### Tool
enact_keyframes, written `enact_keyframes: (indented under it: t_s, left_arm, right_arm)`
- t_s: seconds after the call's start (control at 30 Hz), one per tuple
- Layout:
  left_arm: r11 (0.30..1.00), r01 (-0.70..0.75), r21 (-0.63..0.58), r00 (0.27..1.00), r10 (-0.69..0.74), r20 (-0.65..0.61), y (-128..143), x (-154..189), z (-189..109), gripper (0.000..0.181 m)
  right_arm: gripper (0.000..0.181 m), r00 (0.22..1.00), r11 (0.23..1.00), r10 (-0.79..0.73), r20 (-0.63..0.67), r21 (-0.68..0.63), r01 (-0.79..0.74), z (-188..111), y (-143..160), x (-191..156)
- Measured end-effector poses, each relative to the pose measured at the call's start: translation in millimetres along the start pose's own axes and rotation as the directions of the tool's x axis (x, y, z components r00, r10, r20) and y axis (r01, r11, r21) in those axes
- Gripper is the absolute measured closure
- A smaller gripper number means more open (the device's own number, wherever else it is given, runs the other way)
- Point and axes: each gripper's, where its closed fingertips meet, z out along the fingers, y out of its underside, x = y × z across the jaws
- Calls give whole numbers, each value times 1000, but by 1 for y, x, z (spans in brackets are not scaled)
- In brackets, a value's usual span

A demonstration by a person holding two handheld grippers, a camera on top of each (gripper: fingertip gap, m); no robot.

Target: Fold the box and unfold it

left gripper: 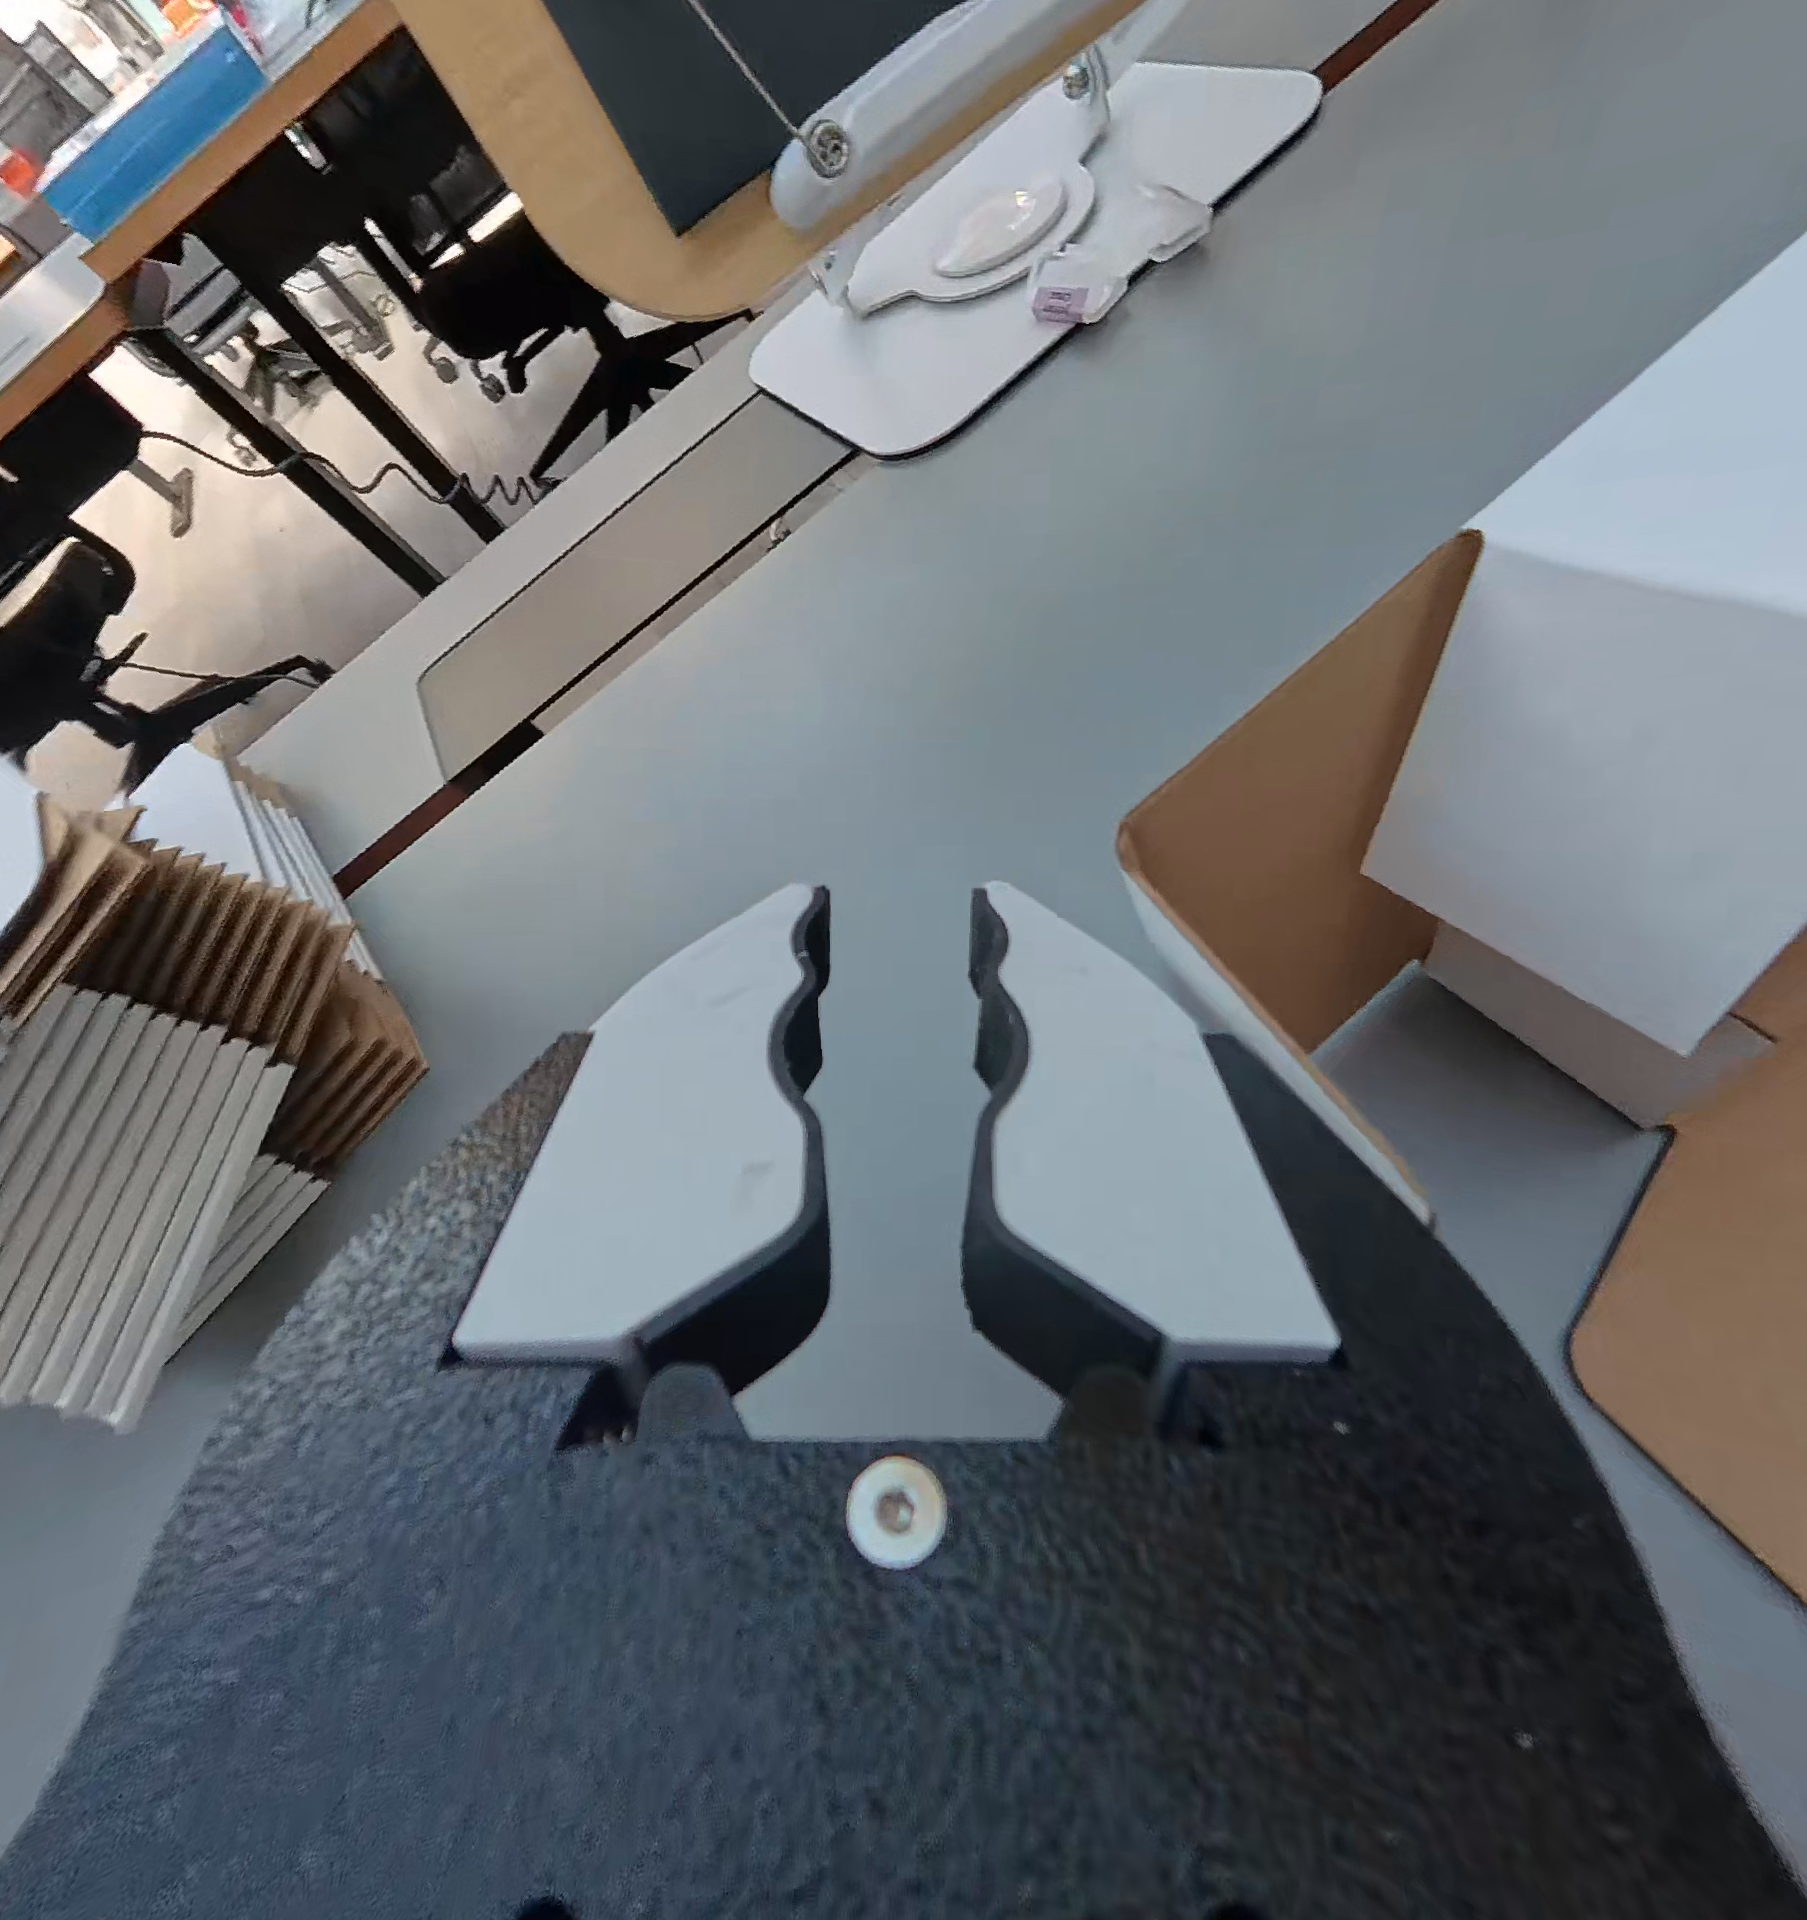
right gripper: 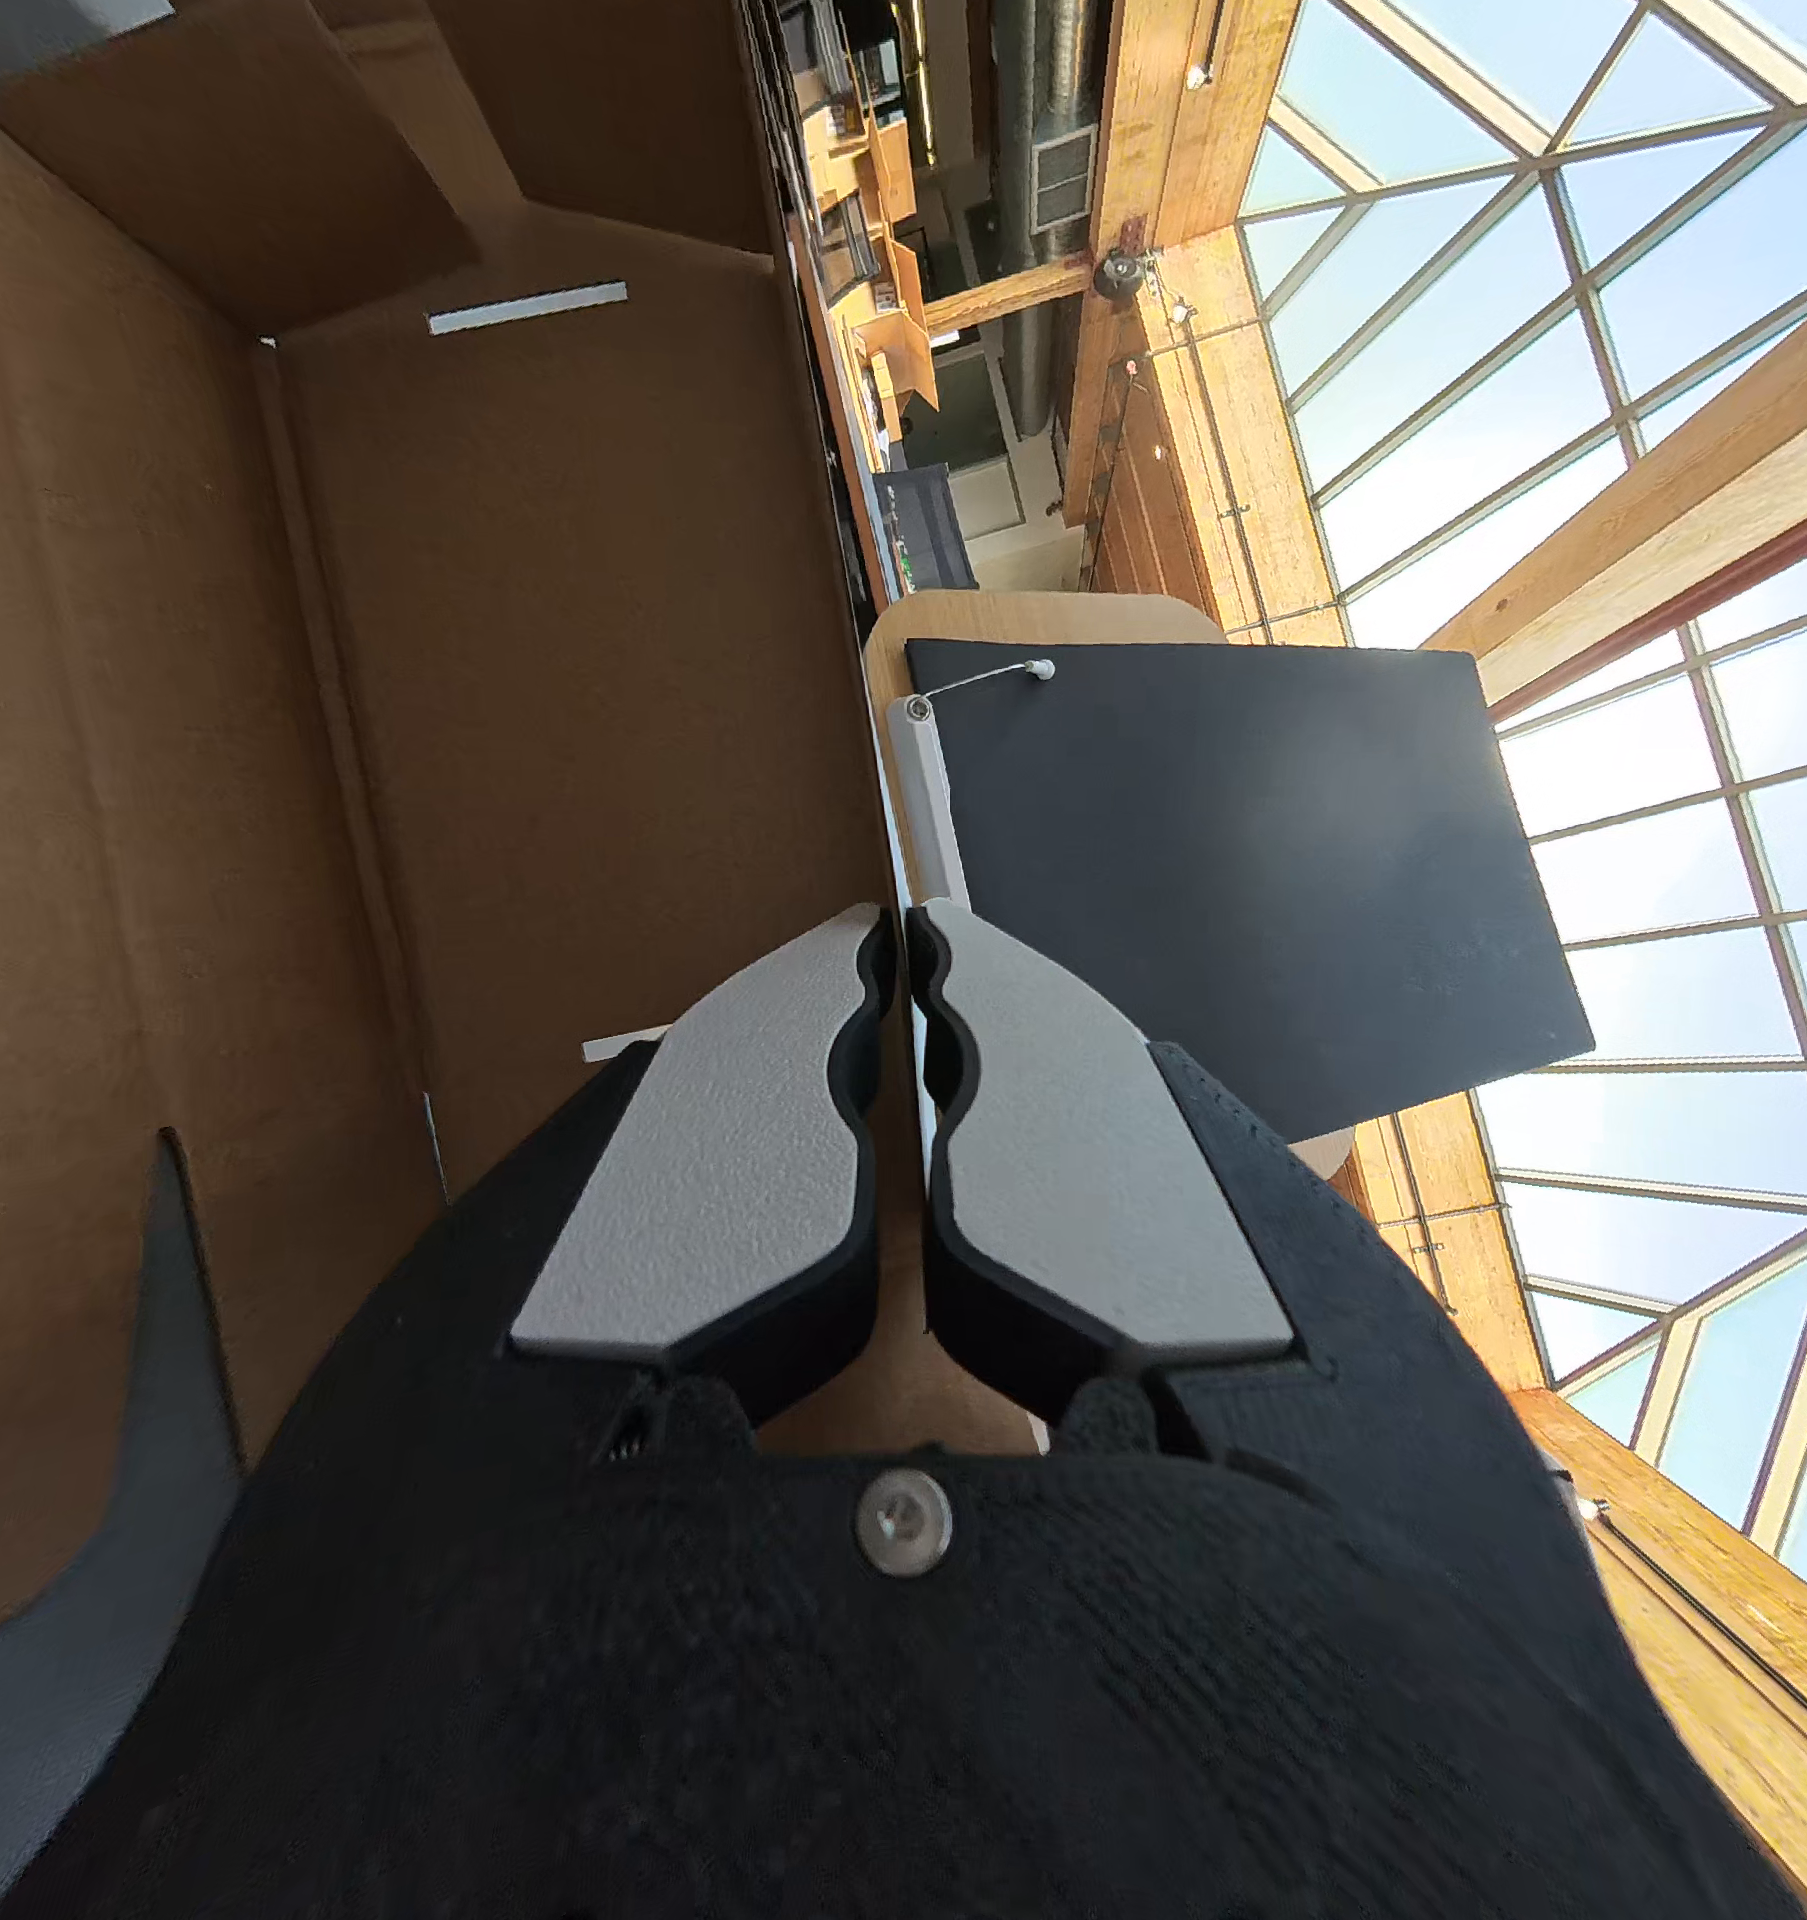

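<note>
The box (left gripper: 1605,748) is white outside and brown inside. It stands partly folded on the grey table (left gripper: 878,675), to the right of my left gripper. A brown flap (left gripper: 1761,1299) lies flat near the right edge. My left gripper (left gripper: 899,904) is open and empty, hovering over bare table just left of the box's open corner. In the right wrist view the box's brown inner panel (right gripper: 514,727) fills the left side. My right gripper (right gripper: 901,920) is shut on that panel's edge, one finger on each side of the cardboard.
A stack of flat-folded white and brown boxes (left gripper: 120,1091) lies at the left. A white monitor stand (left gripper: 982,343) sits at the table's far side, with the dark monitor (right gripper: 1242,883) above it. Office desks and chairs stand beyond the table edge.
</note>
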Motion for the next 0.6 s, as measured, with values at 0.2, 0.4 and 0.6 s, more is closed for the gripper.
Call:
enact_keyframes:
  t_s: [0.2, 0.4, 0.6]
  left_arm:
    - [996, 76, 40, 991, -71, -110, -1, 21, 4, 181]
    - [985, 163, 63, 986, -165, 30, 4, 24, -9, 181]
    - [967, 231, 112, 945, -250, 210, 7, 28, -24, 181]
  right_arm:
    - [179, 999, 992, -44, 2, -121, 44, -1, 1, -2]
    - [179, 998, 975, -59, -4, -213, 57, 5, 5, -2]
    - [180, 994, 960, -108, -31, -264, 96, 1, 4, -3]
